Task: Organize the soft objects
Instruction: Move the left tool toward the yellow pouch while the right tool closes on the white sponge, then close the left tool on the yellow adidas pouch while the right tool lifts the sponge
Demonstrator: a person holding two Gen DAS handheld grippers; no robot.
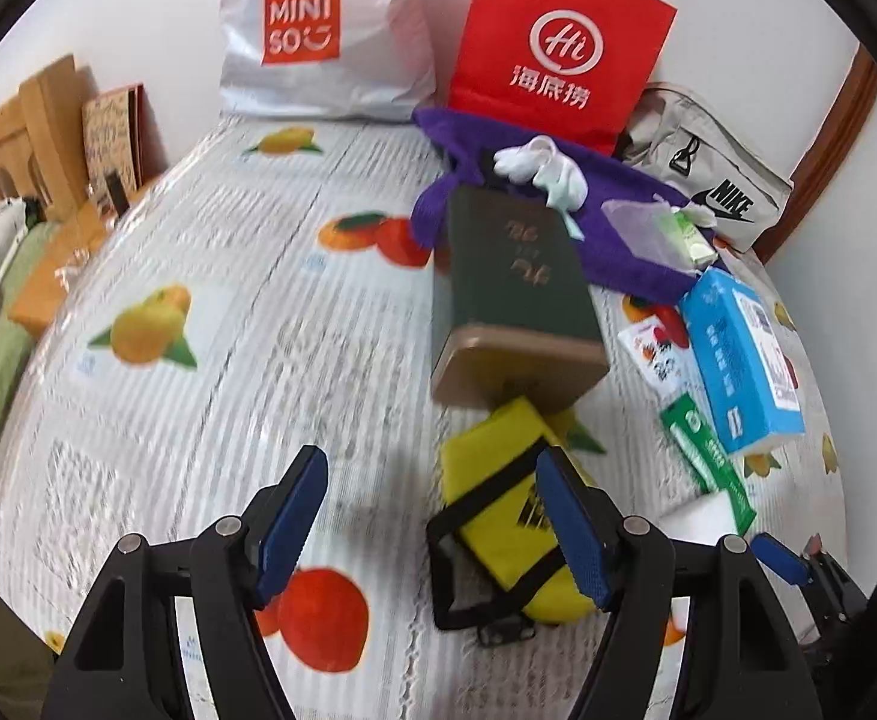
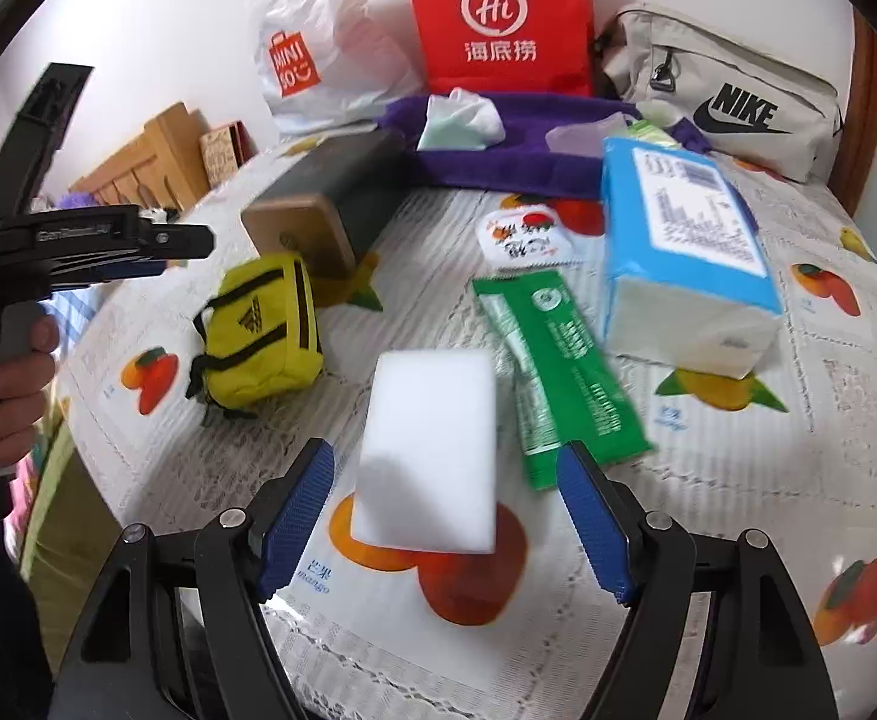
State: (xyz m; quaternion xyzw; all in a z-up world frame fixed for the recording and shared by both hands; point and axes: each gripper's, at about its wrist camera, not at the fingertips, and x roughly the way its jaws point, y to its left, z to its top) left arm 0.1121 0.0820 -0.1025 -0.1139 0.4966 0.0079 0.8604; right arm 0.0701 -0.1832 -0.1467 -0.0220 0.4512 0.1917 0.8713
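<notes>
On the fruit-print cover (image 1: 198, 240) lies a yellow pouch (image 1: 498, 510) with black straps. My left gripper (image 1: 432, 480) hangs open just above it, its right pad over the pouch's edge and nothing pressed between the pads. A white sponge block (image 2: 432, 450) lies under my right gripper (image 2: 444, 468), which stands open with the block between its fingers in view, untouched. The pouch (image 2: 264, 330) shows left of the sponge, and the left gripper (image 2: 198, 246), held by a hand, is above it. A purple cloth (image 2: 498, 156) with a white rag (image 2: 462, 117) lies at the back.
A dark green box (image 1: 516, 300) lies behind the pouch. A blue tissue pack (image 2: 678, 240), a green packet (image 2: 564, 372) and a small sachet (image 2: 528, 240) lie right of the sponge. A red paper bag (image 2: 498, 18), a white plastic bag (image 2: 318, 60) and a grey Nike bag (image 2: 732, 96) line the wall.
</notes>
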